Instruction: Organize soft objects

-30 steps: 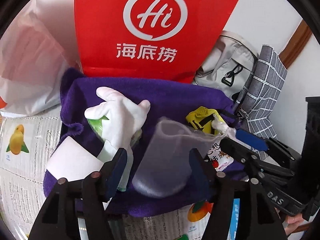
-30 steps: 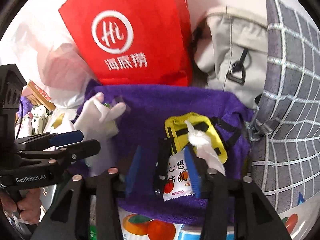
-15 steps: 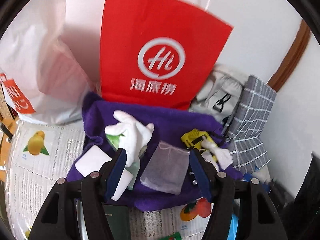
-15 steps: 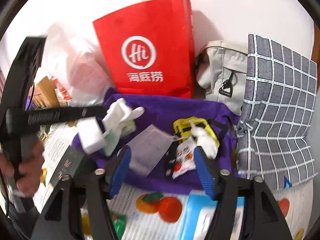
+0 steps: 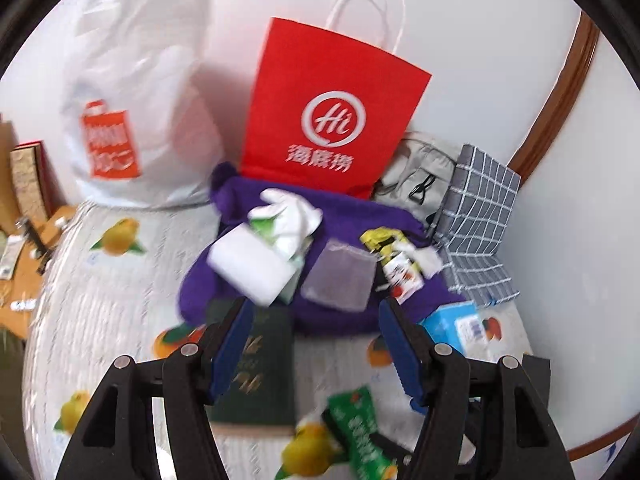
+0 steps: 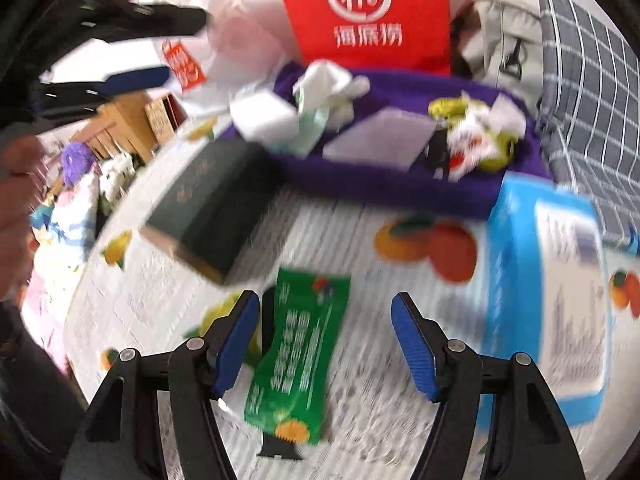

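The left claw point(image 5: 316, 344) stands wide and empty; the right claw point(image 6: 324, 340), empty, is closing above a green packet point(image 6: 298, 356).

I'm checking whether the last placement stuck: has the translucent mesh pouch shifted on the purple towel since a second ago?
No. The mesh pouch lies on the purple towel, between the white glove and the yellow pouch, as before; only the camera pulled back.

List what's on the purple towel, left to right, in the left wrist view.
White foam block → white cloth glove → translucent grey mesh pouch → small yellow pouch with black strap → white-and-red snack packet, all on the purple towel.
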Demonstrator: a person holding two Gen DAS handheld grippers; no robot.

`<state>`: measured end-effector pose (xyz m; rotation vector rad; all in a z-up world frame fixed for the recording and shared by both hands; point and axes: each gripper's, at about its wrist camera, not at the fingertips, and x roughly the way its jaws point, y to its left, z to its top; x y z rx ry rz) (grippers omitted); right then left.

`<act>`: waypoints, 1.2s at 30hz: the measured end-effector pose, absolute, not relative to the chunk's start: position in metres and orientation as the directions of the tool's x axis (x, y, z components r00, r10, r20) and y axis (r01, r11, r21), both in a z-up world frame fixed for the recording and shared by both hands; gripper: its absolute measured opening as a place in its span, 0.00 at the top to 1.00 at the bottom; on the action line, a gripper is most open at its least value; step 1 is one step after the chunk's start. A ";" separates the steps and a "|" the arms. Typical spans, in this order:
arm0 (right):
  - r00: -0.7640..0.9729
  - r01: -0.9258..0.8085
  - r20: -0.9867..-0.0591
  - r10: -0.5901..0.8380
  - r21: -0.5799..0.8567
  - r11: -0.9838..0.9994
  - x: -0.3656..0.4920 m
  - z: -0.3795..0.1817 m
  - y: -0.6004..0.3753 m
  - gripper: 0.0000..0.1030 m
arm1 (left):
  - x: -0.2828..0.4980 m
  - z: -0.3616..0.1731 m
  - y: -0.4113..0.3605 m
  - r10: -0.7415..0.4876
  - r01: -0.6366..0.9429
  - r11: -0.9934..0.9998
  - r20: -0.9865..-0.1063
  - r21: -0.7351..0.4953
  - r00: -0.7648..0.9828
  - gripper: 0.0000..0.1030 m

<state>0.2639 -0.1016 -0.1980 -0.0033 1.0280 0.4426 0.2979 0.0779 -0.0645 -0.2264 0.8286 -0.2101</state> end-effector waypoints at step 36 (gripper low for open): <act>0.595 -0.270 -0.748 0.295 0.160 0.950 0.149 -0.192 -0.157 0.72 | 0.180 -0.189 0.024 -0.205 0.076 0.979 -0.888 -0.190 0.411 0.39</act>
